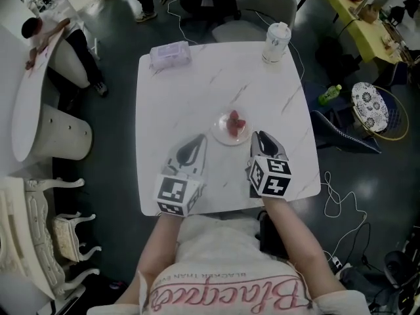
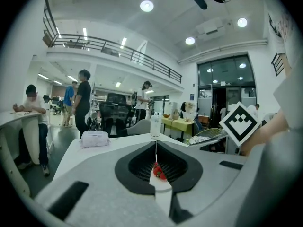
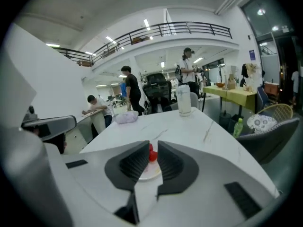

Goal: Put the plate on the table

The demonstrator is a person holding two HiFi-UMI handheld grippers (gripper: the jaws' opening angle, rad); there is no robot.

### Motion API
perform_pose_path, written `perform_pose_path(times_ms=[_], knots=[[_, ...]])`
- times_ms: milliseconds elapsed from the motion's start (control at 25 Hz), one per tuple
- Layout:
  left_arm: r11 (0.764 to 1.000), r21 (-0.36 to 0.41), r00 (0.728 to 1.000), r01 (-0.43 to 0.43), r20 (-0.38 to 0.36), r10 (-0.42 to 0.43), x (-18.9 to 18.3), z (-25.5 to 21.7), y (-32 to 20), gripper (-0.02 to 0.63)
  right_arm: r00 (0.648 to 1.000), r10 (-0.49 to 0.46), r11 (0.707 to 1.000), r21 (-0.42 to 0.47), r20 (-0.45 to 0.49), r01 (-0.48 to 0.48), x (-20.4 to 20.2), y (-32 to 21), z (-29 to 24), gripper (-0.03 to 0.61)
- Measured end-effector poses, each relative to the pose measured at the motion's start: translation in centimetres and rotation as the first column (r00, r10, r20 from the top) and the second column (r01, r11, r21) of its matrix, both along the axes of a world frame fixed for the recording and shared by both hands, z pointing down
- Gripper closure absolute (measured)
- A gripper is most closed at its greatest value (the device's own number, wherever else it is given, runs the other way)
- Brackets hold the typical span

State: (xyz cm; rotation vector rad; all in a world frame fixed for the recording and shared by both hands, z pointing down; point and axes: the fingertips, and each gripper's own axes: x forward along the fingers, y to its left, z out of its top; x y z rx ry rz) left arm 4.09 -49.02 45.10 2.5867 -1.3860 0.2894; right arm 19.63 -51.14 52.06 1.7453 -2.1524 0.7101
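White marble-patterned table [image 1: 197, 90] is carrying the small plate [image 1: 222, 135], which is lying flat near the edge closest to me with red strawberries [image 1: 235, 121] on it. I am holding my left gripper [image 1: 199, 138] just beside the plate's left rim, and its jaws are pressing together at the tips with nothing between them. In the left gripper view the plate and berries are showing through the hollow behind those tips. I am holding my right gripper [image 1: 260, 136] just beside the plate's right rim. Its jaws are standing only a narrow gap apart and gripping nothing. In the right gripper view the strawberries are showing in that gap, with the plate's rim below the jaws.

My shirt [image 1: 230, 287] is showing upside-down script that seems to read "Blacque", with a smaller line, "BLACKER THAN EVE", cut off. At the far edge a lidded cup [image 1: 276, 41] is bearing a label too small to read, and a pale tissue pack [image 1: 170, 54] is lying at the far left corner.
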Motion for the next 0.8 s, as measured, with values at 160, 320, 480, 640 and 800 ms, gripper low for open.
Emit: perform_pose_path(times_ms=[160, 320, 480, 640, 800], knots=[[0.999, 0.041, 1.0, -0.03, 0.008, 0.029, 0.5, -1.5, 1.4, 0.609, 0.999, -0.048, 0.99, 0.129, -0.009, 0.048, -0.4, 2.5, -5.2, 0.551], [0.993, 0.102, 0.998, -0.065, 0.026, 0.062, 1.4, -3.6, 3.2, 0.609, 0.992, -0.124, 0.959, 0.254, -0.014, 0.123, -1.7, 5.4, -10.4, 0.552], [0.984, 0.164, 0.998, -0.063, 0.033, 0.059, 1.5, -5.5, 4.8, 0.609, 0.954, -0.283, 0.899, 0.319, -0.098, 0.299, -4.6, 8.6, -11.6, 0.552], [0.982, 0.181, 0.998, -0.056, 0.016, 0.054, 1.3, -6.1, 5.9, 0.609, 0.943, -0.31, 0.887, 0.322, -0.119, 0.332, -5.7, 10.7, -10.6, 0.552], [0.98, 0.189, 0.998, -0.068, -0.004, 0.07, 1.7, -6.5, 6.6, 0.609, 0.953, -0.282, 0.89, 0.342, -0.108, 0.301, -5.3, 11.5, -11.1, 0.552]])
